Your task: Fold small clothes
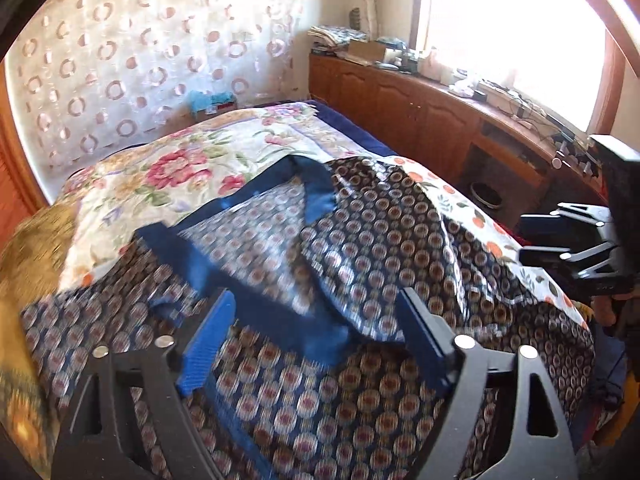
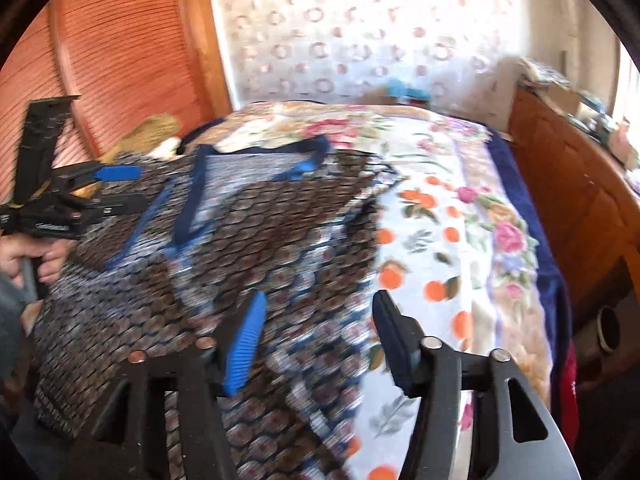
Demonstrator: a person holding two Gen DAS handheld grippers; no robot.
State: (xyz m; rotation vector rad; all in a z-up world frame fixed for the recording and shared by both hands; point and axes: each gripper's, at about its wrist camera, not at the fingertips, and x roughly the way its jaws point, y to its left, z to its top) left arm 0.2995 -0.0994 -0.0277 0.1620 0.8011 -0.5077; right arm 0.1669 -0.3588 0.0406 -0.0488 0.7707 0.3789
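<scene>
A dark garment with a round medallion print and blue trim (image 1: 360, 240) lies spread on the bed; its blue neckline band is turned up and shows the paler inside. It also shows in the right wrist view (image 2: 248, 216). My left gripper (image 1: 316, 308) is open just above the garment's near half, holding nothing. My right gripper (image 2: 318, 312) is open above the garment's right edge, holding nothing. Each gripper shows at the side of the other's view: the right one (image 1: 532, 236) and the left one (image 2: 136, 186), both with fingers apart.
A floral blanket (image 1: 192, 160) and an orange-print sheet (image 2: 436, 248) cover the bed. A wooden cabinet with clutter (image 1: 420, 96) runs along the right under the window. A wooden wardrobe (image 2: 120, 60) stands at the left. A curtain hangs behind the bed.
</scene>
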